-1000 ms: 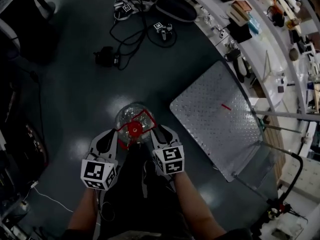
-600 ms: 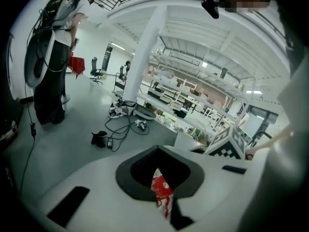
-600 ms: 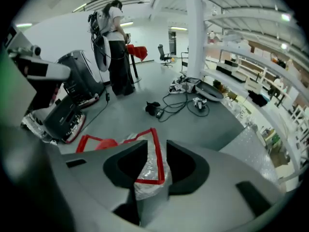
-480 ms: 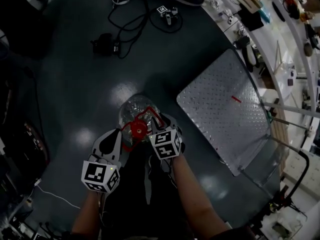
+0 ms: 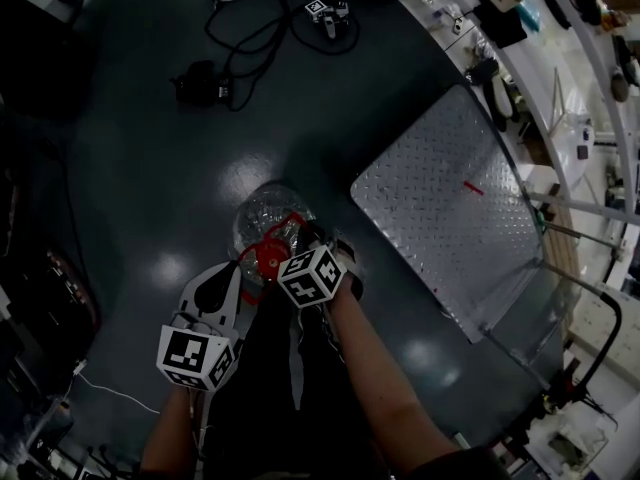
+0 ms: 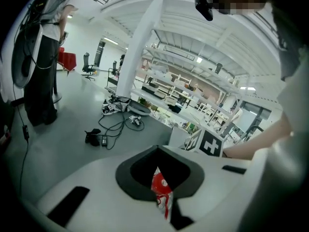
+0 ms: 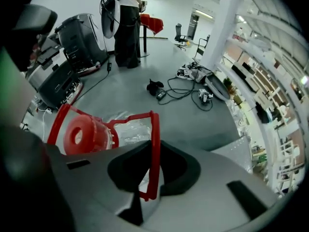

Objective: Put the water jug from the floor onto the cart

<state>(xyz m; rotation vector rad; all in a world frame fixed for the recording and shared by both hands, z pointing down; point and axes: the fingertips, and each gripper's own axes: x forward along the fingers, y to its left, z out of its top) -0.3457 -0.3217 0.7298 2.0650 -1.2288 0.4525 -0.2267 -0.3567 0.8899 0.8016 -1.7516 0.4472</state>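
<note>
Shows water jug (image 5: 262, 216) on floor (image 5: 140, 178), just left of cart (image 5: 440, 198). Has right gripper (image 7: 147, 190) just closing on red handle (image 7: 154, 144), left gripper (image 6: 164, 204) pinching it too. Probably needs a firm, straight lift toward cart.

- Water jug (image 5: 262, 213) — clear plastic, red cap (image 7: 77, 135), red handle (image 7: 154, 149).
- Cart (image 5: 440, 218) — silver, diamond-tread pattern, one small red mark (image 5: 473, 188).
- Floor (image 5: 140, 168) — dark grey-green, glossy.
- Marker cubes (image 5: 312, 276) — black-and-white squares.
</note>
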